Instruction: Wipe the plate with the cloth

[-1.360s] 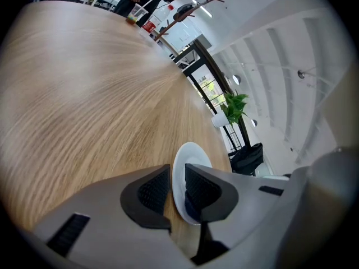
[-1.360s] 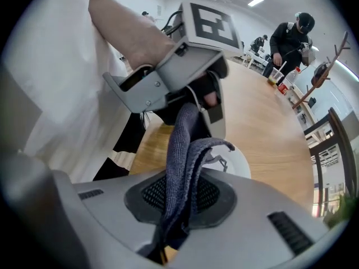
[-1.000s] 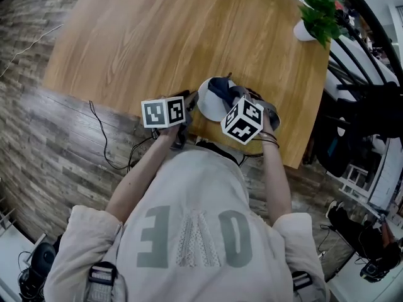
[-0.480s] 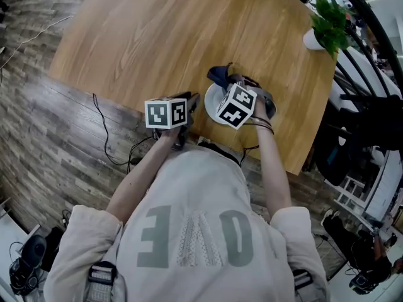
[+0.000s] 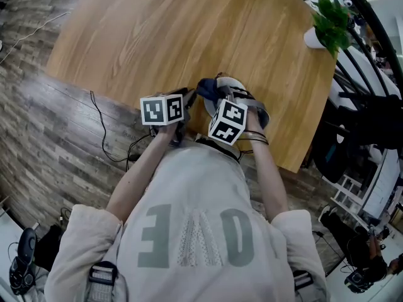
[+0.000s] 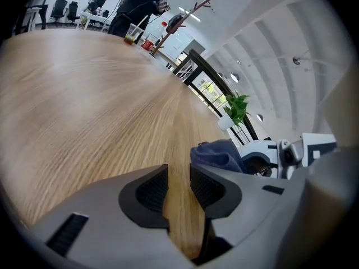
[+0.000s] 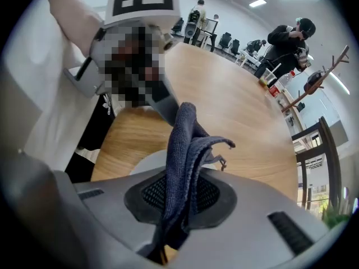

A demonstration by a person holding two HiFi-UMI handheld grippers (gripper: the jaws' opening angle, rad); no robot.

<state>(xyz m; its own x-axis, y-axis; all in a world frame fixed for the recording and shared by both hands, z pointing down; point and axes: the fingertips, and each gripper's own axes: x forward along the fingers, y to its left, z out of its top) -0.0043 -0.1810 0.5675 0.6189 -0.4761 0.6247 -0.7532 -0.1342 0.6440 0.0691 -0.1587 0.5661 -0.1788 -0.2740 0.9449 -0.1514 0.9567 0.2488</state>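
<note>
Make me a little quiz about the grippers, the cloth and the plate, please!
1. True or false: the left gripper is holding the cloth.
2. What colour is the cloth? A. red B. dark blue C. yellow
3. Which white thing lies on the table just beneath the right gripper?

Key:
1. False. The left gripper's jaws stand apart with nothing between them. The right gripper pinches the cloth.
2. B.
3. The plate.
</note>
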